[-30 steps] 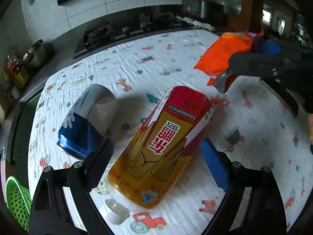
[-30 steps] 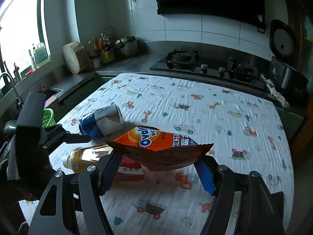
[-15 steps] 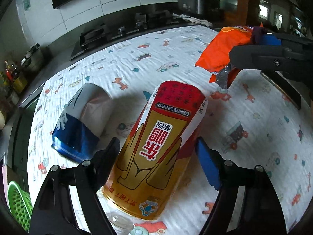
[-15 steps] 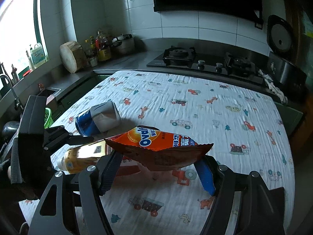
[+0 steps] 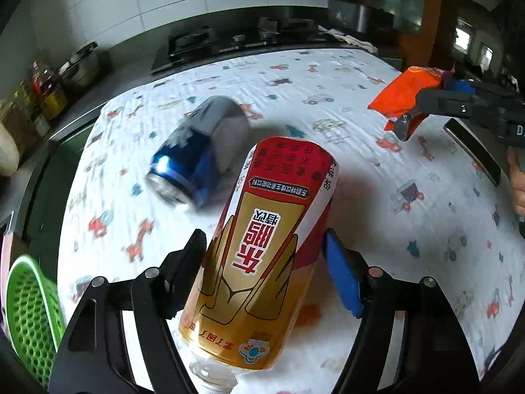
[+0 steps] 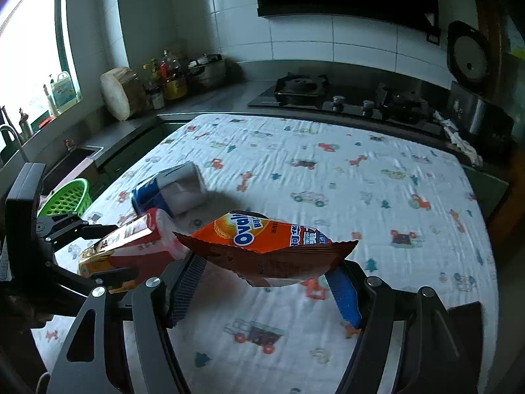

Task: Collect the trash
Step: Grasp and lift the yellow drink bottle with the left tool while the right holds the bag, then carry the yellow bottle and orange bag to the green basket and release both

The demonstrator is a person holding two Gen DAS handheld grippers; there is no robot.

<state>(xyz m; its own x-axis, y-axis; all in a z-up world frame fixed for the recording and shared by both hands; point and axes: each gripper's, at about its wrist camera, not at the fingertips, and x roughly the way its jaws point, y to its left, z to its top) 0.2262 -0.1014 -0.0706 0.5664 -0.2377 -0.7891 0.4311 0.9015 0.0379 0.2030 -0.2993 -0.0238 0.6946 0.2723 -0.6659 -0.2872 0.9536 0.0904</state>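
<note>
Bottle (image 5: 259,256), gold-and-red label, clear neck, between left claw (image 5: 265,269) pads

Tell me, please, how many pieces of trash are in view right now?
3: the gold-and-red bottle between the left gripper fingers, the orange Ovaltine packet in the right gripper, and the blue can lying on the tablecloth. More could be out of frame.

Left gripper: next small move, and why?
Probably carry the bottle over to the green basket. The left gripper, whose jaws have just been closing, has the bottle clamped and raised off the cloth, and the basket sits at the cloth's left edge.
</note>
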